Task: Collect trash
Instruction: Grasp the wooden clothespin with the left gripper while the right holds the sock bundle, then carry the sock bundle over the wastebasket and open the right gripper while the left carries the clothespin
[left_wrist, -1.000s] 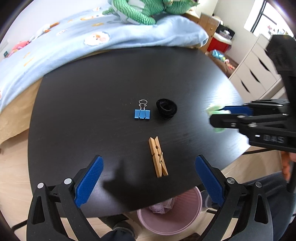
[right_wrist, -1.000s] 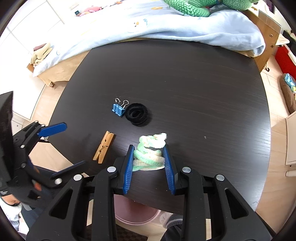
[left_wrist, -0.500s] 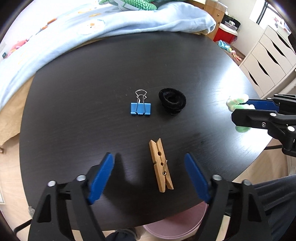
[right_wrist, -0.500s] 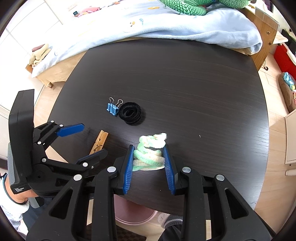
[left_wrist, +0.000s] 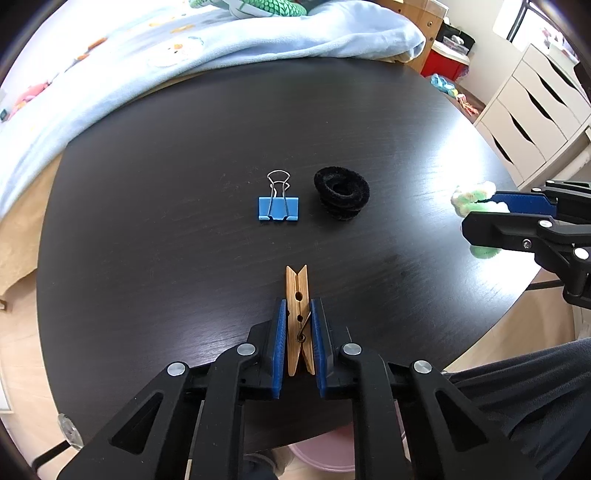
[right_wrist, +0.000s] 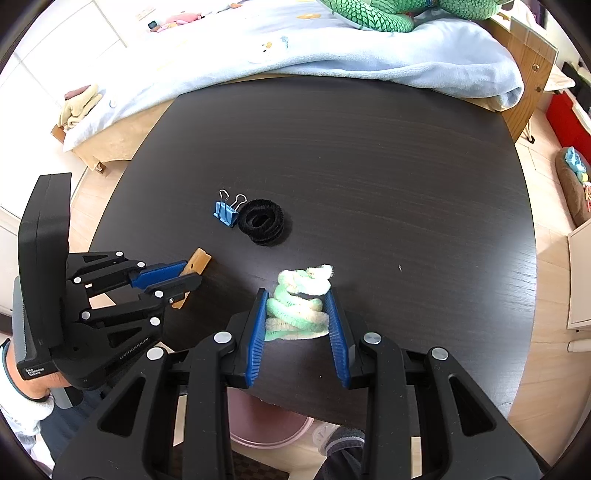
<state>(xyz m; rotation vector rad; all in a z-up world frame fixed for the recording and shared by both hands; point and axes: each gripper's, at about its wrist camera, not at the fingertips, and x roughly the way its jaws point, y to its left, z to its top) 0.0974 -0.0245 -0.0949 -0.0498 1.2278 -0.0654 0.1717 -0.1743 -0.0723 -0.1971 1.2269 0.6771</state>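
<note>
Left wrist view shows the left gripper clamped on a wooden clothespin lying flat near the front edge of the round black table. The pin's long axis runs straight along the fingers, its tip pointing away, so a lift should carry it cleanly. Right wrist view shows the right gripper closed on a coil of green and cream pipe cleaner, also resting on the table. Below the table's near edge sits a pink bin, close under both grippers. A blue binder clip and a black coil lie farther out, untouched. Small white lettering on the left gripper's body is too small to read.
</note>
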